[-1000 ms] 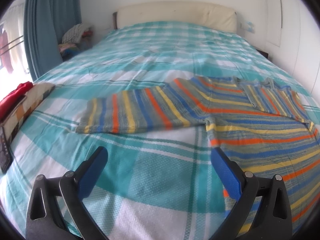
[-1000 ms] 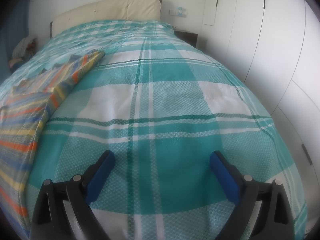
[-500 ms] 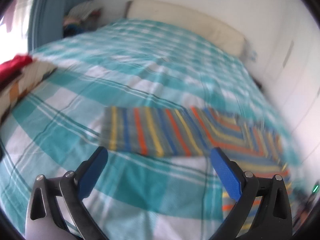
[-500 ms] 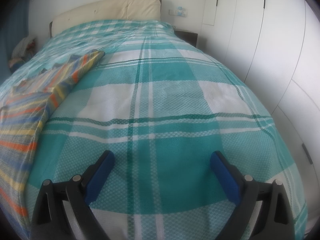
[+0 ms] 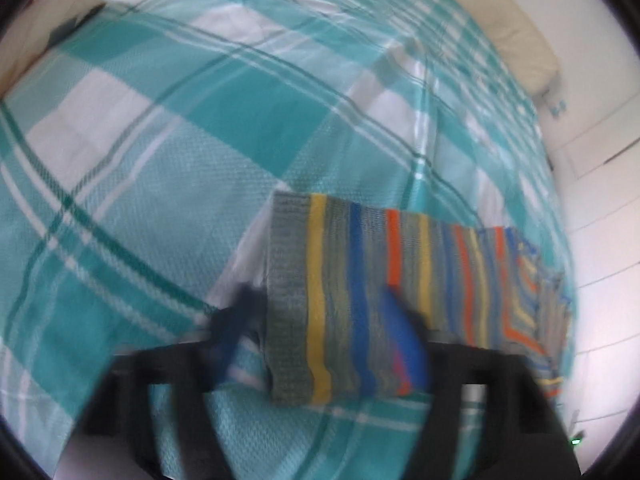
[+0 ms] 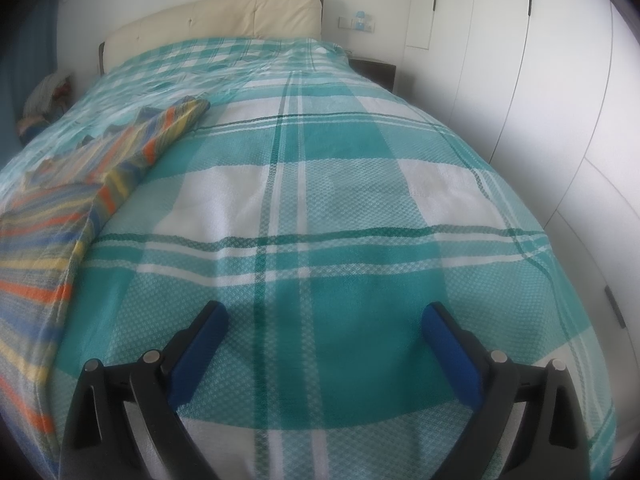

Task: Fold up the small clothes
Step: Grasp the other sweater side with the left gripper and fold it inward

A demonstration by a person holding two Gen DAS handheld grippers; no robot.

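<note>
A striped knitted sweater (image 5: 400,264) in grey, yellow, blue and orange lies flat on the teal plaid bedspread (image 5: 160,168). In the blurred left wrist view its sleeve cuff (image 5: 288,280) lies between the fingers of my left gripper (image 5: 320,332), whose jaws are closing around it. The left finger stands at the cuff's edge and the blue right pad (image 5: 404,344) rests over the stripes. In the right wrist view the sweater (image 6: 60,208) lies at the left. My right gripper (image 6: 324,320) hangs open over bare bedspread, away from it, holding nothing.
A cream headboard (image 6: 224,20) closes the far end of the bed. White wardrobe doors (image 6: 540,80) run along the right side, with a dark bedside table (image 6: 376,72) next to them. A pile of clothes (image 6: 44,96) sits at the far left.
My left gripper has swung left and down onto the sleeve end, rolling as it went, and its jaws have narrowed around the cuff. The right gripper has not moved.
</note>
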